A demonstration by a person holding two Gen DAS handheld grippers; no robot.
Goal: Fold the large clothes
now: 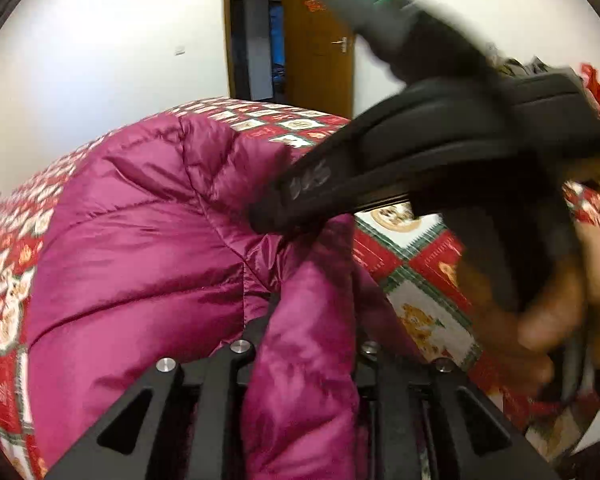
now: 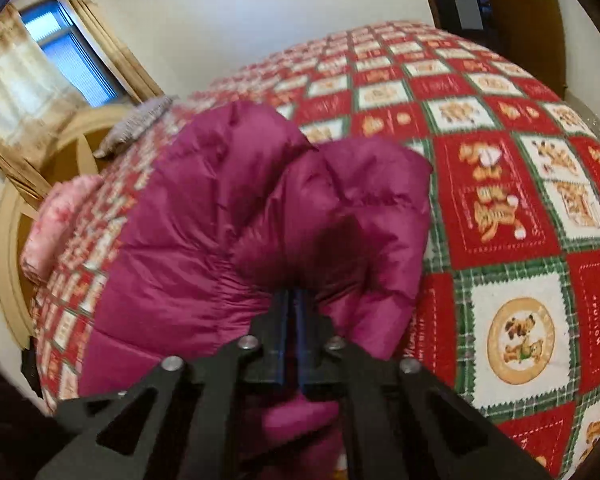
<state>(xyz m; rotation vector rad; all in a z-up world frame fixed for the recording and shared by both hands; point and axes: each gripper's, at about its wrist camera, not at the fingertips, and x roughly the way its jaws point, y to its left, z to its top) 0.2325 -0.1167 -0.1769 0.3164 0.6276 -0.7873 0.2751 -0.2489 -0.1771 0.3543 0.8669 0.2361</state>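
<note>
Your magenta puffer jacket (image 2: 228,216), glossy and quilted into plump channels, lies bunched on the bedspread (image 2: 500,200), a flat cotton patchwork of red, white and green bear squares. Your left gripper (image 1: 304,312) pinches a thick padded fold of it. Your right gripper (image 2: 296,308) has its fingers pressed together, tips buried in the jacket's puckered seam. Beyond the jacket, a wooden door (image 1: 320,60) stands open.
</note>
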